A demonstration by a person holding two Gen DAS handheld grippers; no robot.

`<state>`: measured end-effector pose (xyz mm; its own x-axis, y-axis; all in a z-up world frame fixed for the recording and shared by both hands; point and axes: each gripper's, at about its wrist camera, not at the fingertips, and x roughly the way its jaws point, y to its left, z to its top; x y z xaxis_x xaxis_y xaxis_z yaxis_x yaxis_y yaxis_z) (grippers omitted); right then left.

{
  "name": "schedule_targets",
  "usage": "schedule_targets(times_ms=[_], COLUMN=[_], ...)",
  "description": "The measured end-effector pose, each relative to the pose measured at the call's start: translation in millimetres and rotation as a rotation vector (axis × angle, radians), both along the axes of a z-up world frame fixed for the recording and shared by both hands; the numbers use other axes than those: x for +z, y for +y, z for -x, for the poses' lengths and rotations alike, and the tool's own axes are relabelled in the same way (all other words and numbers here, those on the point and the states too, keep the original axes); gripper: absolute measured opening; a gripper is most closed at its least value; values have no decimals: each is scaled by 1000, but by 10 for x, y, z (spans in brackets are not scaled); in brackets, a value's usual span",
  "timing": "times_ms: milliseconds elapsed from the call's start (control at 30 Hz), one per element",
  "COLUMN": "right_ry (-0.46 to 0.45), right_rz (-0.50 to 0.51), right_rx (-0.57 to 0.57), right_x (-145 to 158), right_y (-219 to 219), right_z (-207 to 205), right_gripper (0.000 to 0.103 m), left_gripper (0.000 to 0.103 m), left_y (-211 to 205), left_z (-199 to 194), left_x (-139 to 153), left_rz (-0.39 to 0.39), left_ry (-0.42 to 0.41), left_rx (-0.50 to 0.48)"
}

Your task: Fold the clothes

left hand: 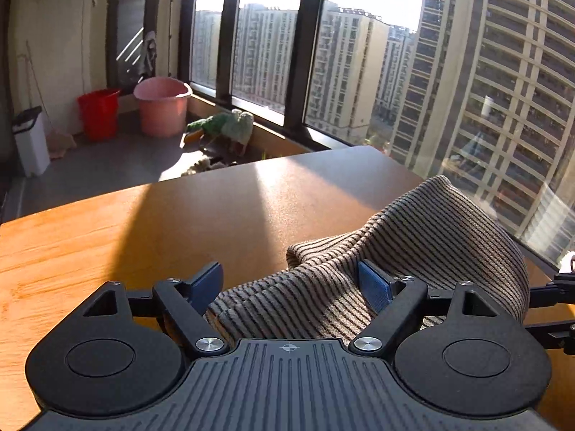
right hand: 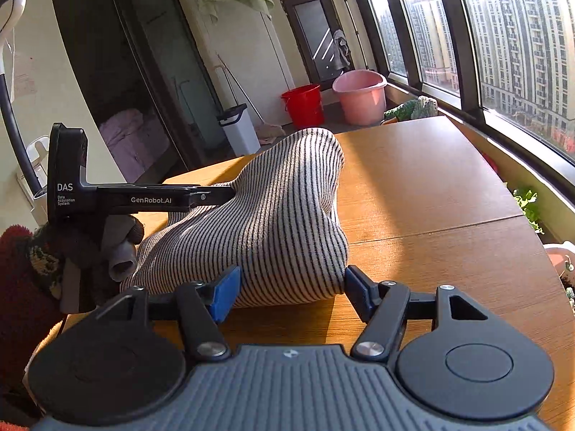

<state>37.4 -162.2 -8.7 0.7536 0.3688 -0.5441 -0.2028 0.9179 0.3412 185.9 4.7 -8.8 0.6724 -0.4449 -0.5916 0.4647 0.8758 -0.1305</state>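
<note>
A striped sweater [right hand: 273, 215] lies bunched in a mound on the wooden table [right hand: 431, 186]. Left tongs [left hand: 293, 282] and right tongs [right hand: 291, 289] both gape wide, straddling its folds, gripping nothing.

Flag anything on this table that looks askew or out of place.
The striped sweater sits bunched in a humped, rumpled heap on the wooden table, not laid flat. Both grippers are open around it. Nothing looks spilled or damaged.

Left gripper [left hand: 293, 283] jaws spread, striped garment [left hand: 413, 251] bunched between them toward 3 o'clock on wooden table [left hand: 107, 237]
</note>
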Motion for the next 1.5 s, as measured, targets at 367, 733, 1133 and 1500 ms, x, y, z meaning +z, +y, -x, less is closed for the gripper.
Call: schedule_targets(times_ms=[367, 733, 1133, 1500], right_ry=[-76, -156, -248, -217], right_rz=[113, 236, 223, 322], right_rx=[-6, -34, 142, 234], right_x=[80, 142, 290, 142], right_y=[334, 641, 718, 976], right_z=[-990, -1359, -629, -615], right_gripper=[67, 66, 64, 63], left_gripper=[83, 90, 65, 59], left_y=[479, 280, 832, 816], left_z=[242, 514, 287, 173], left_x=[-53, -127, 200, -165], left_rz=[156, 248, 370, 399], left_ry=[175, 235, 135, 290], left_rx=[-2, -151, 85, 127])
